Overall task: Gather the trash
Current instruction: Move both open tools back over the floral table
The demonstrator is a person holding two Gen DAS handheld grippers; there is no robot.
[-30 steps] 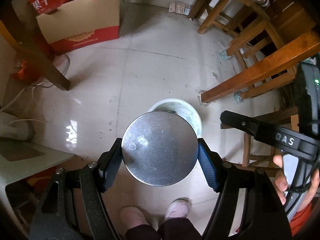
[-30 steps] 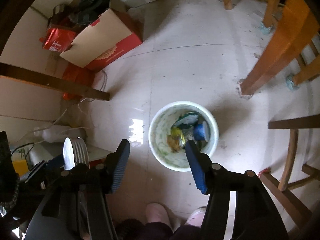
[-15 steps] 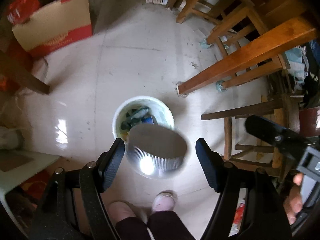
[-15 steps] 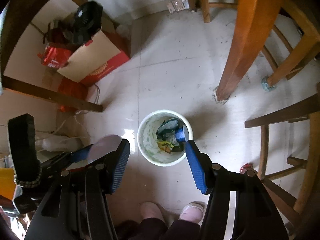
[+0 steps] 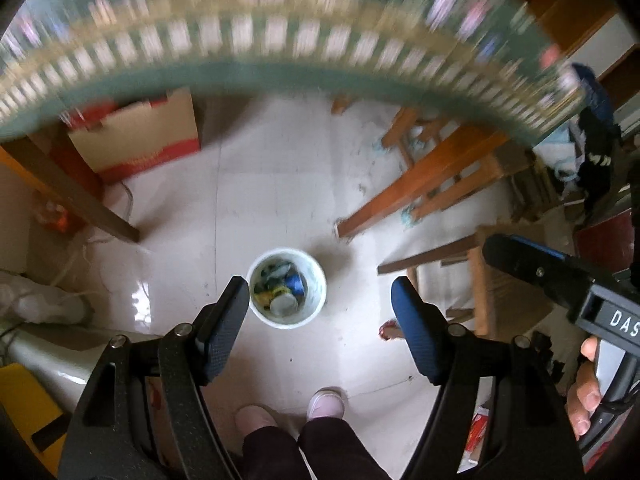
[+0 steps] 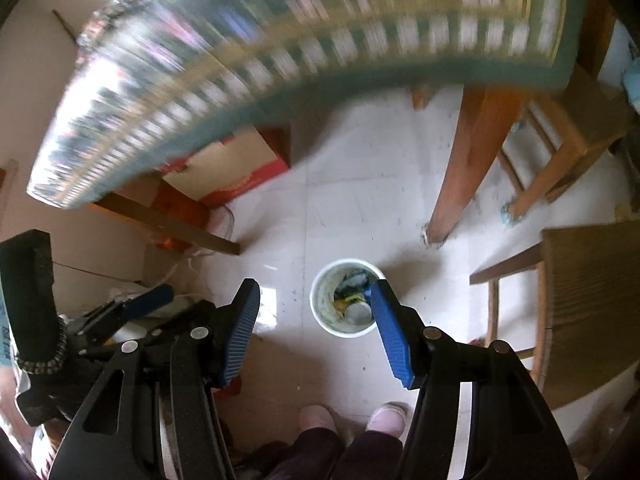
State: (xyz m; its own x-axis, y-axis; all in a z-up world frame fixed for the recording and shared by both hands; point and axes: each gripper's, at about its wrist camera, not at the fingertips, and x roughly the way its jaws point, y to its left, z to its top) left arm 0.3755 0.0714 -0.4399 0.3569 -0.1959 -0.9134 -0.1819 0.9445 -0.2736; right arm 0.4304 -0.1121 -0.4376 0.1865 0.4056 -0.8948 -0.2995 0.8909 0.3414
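A white trash bin [image 5: 316,280] stands on the pale tiled floor far below both grippers. It holds several wrappers and a round silver foil cup [image 5: 283,304] lying on top. My left gripper [image 5: 320,314] hangs open high above the bin with nothing between its fingers. In the right wrist view the same bin [image 6: 324,300] and foil cup [image 6: 357,312] show between and just past the fingers. My right gripper [image 6: 316,322] is also open and holds nothing.
A blurred table edge with a green patterned cloth [image 5: 280,68] arcs overhead. Around the bin are a wooden table leg [image 5: 420,184], a wooden chair [image 6: 580,300] and a red-and-tan cardboard box [image 5: 140,140]. A person's shoes [image 5: 326,402] are near the bottom.
The foil cup left my left gripper, fell, and now lies in the bin. Both grippers rose well above the floor, and the table edge came into view.
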